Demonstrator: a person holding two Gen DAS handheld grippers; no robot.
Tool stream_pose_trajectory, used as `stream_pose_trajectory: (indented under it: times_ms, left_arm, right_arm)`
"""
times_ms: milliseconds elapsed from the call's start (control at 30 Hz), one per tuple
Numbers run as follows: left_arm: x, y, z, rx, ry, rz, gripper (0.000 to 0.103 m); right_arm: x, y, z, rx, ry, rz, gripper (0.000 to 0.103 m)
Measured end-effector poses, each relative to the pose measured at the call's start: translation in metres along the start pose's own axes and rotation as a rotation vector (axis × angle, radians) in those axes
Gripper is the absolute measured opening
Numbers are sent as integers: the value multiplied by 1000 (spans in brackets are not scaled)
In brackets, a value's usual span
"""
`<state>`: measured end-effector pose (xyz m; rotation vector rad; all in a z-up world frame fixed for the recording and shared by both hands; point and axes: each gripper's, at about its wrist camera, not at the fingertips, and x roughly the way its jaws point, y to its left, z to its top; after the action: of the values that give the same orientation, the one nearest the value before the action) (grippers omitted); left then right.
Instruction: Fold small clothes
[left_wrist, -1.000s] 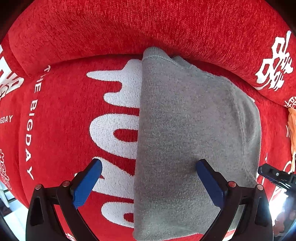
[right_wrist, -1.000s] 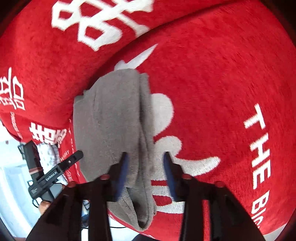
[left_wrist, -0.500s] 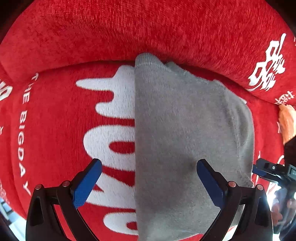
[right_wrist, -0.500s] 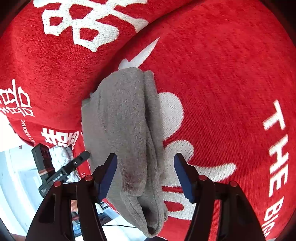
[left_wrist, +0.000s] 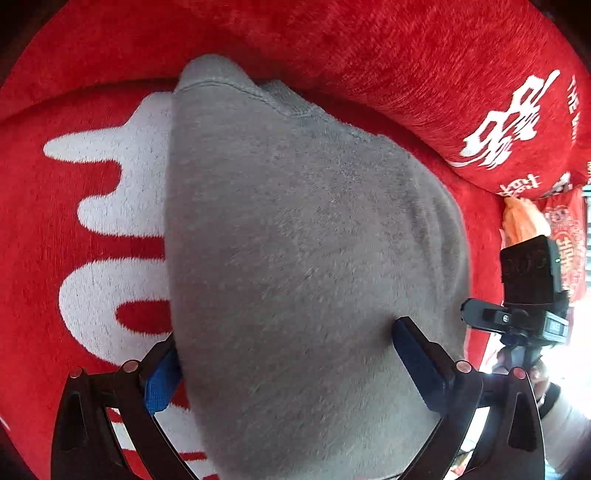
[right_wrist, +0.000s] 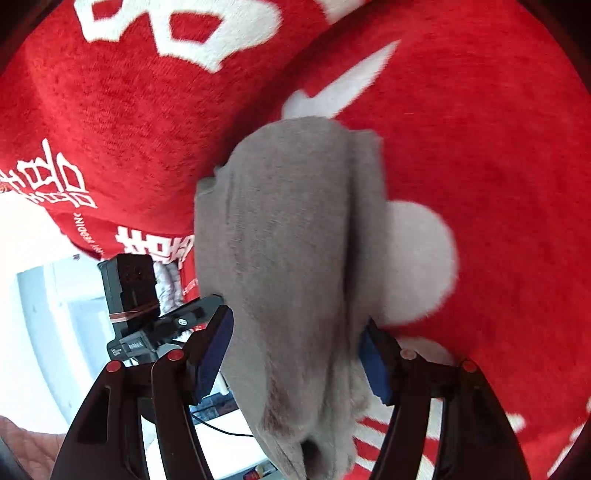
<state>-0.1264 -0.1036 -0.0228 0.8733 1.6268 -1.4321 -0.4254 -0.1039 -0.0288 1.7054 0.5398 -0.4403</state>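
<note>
A grey fleece garment lies folded lengthwise on a red sofa seat, its far end against the backrest. My left gripper is open, its blue pads spread wide over the garment's near part. In the right wrist view the same garment lies as a long folded strip. My right gripper is open with its pads on either side of the strip's near end. The garment's near edge is hidden below both views.
The red backrest with white lettering rises just behind the garment. The other gripper's black body shows at the right, and at the left of the right wrist view. An orange cloth lies at the far right.
My right gripper has opened wider and let go of the garment's edge. Both grippers have moved in closer over the garment, which now fills more of each view.
</note>
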Motion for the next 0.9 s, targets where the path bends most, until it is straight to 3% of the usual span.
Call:
stream_pose_trajectory:
  times_ms: [133, 200, 233, 267, 300, 467, 633, 900]
  left_arm:
    - [4, -13, -2, 15, -14, 43, 102]
    - [3, -12, -2, 7, -11, 45, 102]
    - [3, -11, -3, 2, -12, 52, 101]
    - [1, -11, -5, 3, -20, 63, 95]
    - [-2, -13, -6, 7, -30, 66, 91]
    - [-24, -18, -13, 30, -82, 46, 53]
    - [-50, -11, -23, 29, -97, -14, 50]
    - [-99, 9, -63, 35, -132, -15, 50]
  right_arm:
    - [12, -1, 2, 47, -18, 53, 70]
    - [15, -1, 0, 78, -25, 48, 58]
    - [16, -2, -2, 91, -21, 32, 35]
    - [18, -4, -5, 112, -21, 43, 32]
    - [16, -4, -6, 120, -31, 59, 31]
    - [11, 14, -20, 103, -58, 123, 30]
    - [6, 37, -34, 94, -67, 163, 30]
    - [19, 80, -72, 54, -44, 167, 30]
